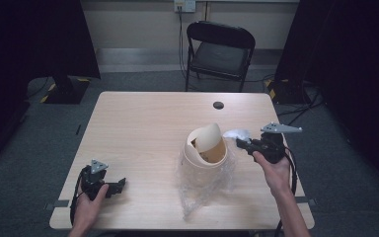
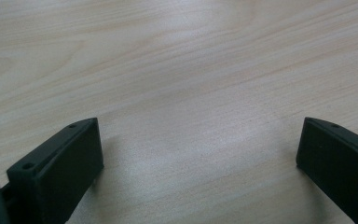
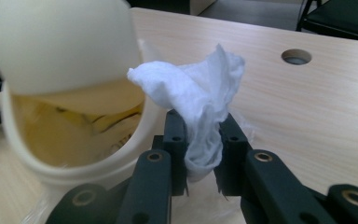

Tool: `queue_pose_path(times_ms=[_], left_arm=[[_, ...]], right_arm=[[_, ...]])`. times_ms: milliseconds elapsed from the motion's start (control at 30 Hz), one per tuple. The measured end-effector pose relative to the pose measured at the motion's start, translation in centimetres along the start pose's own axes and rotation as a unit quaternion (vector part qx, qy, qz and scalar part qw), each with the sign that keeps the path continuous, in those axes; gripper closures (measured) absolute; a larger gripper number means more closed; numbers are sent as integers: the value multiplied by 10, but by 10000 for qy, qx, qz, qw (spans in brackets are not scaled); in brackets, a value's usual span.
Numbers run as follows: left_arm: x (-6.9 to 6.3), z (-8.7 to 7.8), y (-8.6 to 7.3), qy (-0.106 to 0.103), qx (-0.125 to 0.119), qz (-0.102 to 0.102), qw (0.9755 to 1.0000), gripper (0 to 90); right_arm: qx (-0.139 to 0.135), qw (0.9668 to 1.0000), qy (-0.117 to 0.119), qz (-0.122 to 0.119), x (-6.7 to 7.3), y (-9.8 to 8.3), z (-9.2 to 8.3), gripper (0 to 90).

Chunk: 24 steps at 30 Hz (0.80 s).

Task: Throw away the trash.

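Your right gripper (image 3: pixel 200 154) is clamped on a crumpled white tissue (image 3: pixel 200 98); both black jaws press its lower part, and the upper part fans out above them. In the high view the tissue (image 1: pixel 237 133) shows as a pale patch just beside the rim of the cream bin (image 1: pixel 205 158), toward the desk's right edge. Your right gripper (image 1: pixel 244 144) points at the bin from the right, with your right hand (image 1: pixel 271 163) behind it.

The bin stands right of the desk's centre, on or inside a clear plastic bag (image 1: pixel 197 192) that spreads toward the near edge; you cannot tell which. Its swing lid (image 3: pixel 60 42) is tilted, exposing a yellowish interior (image 3: pixel 74 126). The contents are hard to make out: dark lines on yellow, nothing more. The left side of the bin is cut off in the right gripper view.

Your left gripper (image 1: pixel 113 187) rests near the desk's near left corner, held by your left hand (image 1: pixel 91 195). Its jaws stand wide apart over bare wood (image 2: pixel 191 93); both are cut off at the bottom of the left gripper view.

A round cable hole (image 1: pixel 218 105) sits near the far edge. A black folding chair (image 1: pixel 219 49) stands beyond the desk; the surroundings to either side are too dark to read.
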<state>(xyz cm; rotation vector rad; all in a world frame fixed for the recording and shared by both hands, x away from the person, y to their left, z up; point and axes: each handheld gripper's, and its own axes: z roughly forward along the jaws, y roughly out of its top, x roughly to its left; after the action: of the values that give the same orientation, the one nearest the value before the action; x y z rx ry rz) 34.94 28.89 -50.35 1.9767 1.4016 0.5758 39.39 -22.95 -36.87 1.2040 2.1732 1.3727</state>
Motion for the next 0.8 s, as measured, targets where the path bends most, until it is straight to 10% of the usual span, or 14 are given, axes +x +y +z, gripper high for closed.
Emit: queue_pose_path(times_ms=[800], left_arm=[[0,0,0,-1,4,4,10000,0]], right_arm=[[290,9958,708,-503,47,-4,14,779]])
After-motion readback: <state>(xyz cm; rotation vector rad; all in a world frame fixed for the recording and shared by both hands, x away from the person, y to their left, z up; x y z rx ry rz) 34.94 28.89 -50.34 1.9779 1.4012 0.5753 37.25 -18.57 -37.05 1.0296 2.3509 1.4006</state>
